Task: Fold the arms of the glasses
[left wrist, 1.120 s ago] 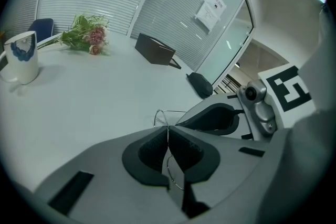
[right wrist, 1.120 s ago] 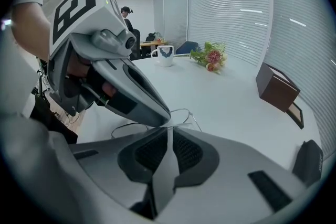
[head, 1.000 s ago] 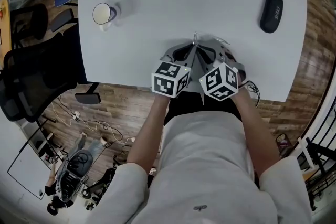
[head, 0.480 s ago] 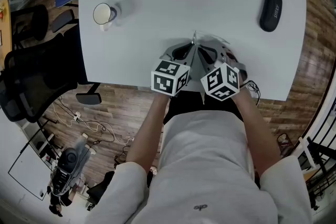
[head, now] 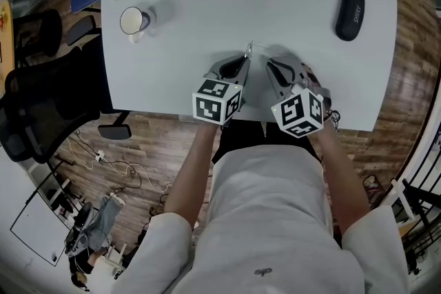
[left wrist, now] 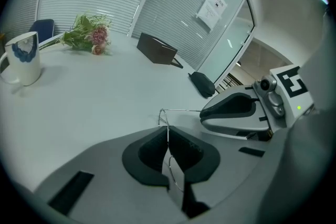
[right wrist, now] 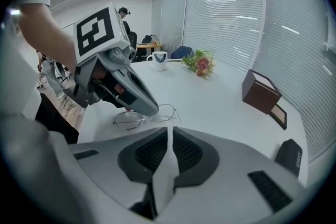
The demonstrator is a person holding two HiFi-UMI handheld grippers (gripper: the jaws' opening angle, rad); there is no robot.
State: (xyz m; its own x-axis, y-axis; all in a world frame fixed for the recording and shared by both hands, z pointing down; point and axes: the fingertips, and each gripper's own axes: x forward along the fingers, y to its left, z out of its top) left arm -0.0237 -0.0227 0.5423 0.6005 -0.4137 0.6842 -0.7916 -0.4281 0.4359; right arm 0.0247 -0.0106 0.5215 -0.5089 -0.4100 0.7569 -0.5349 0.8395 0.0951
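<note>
Left gripper (left wrist: 168, 139) is clamped on the wire-framed glasses (right wrist: 131, 119), near the table's (head: 207, 10) near edge. Right gripper (right wrist: 169, 136) is closed and empty, just right of them. Risk: the thin frame may twist or slip if an arm is pushed off its hinge line.

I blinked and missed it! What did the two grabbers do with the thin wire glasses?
The right gripper drew away from the thin wire-framed glasses, rightward and back toward the person; its jaws are together, empty. The left gripper stayed put, still pinching the glasses. The white mug and the black zipped case have not moved.
</note>
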